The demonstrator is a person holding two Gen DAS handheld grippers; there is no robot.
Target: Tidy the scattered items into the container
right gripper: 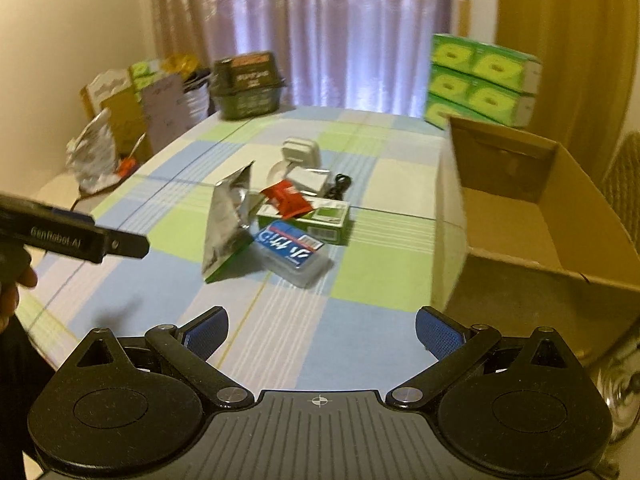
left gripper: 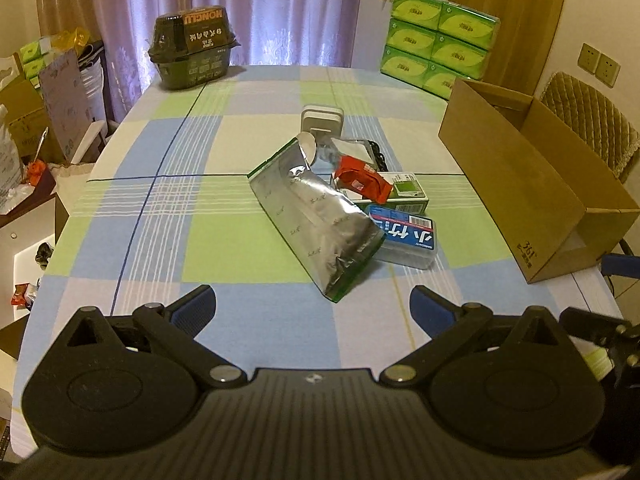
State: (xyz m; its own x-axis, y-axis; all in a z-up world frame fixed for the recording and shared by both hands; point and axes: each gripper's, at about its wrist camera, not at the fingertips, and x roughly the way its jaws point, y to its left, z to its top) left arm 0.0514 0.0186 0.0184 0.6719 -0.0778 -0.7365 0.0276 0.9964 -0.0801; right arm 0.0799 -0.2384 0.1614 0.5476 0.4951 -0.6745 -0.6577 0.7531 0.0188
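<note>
A pile of items lies mid-table: a silver foil pouch (left gripper: 316, 220) (right gripper: 228, 220), a clear box with a blue label (left gripper: 404, 240) (right gripper: 292, 256), a green carton (left gripper: 400, 192) (right gripper: 308, 220) with a red packet (left gripper: 360, 182) (right gripper: 288, 198) on it, a white device (left gripper: 322, 118) (right gripper: 298, 150) and a black cable (right gripper: 340, 182). The open cardboard box (left gripper: 520, 184) (right gripper: 540, 220) stands at the right. My left gripper (left gripper: 312, 304) is open, just short of the pouch. My right gripper (right gripper: 320, 332) is open, nearer than the pile, empty.
The checked tablecloth (left gripper: 192, 200) covers the table. A dark food tub (left gripper: 192, 48) (right gripper: 248, 88) sits at the far left corner, stacked green tissue packs (left gripper: 440, 44) (right gripper: 480, 80) at the far right. Clutter and boxes crowd the floor at left; a chair (left gripper: 588, 120) stands behind the box.
</note>
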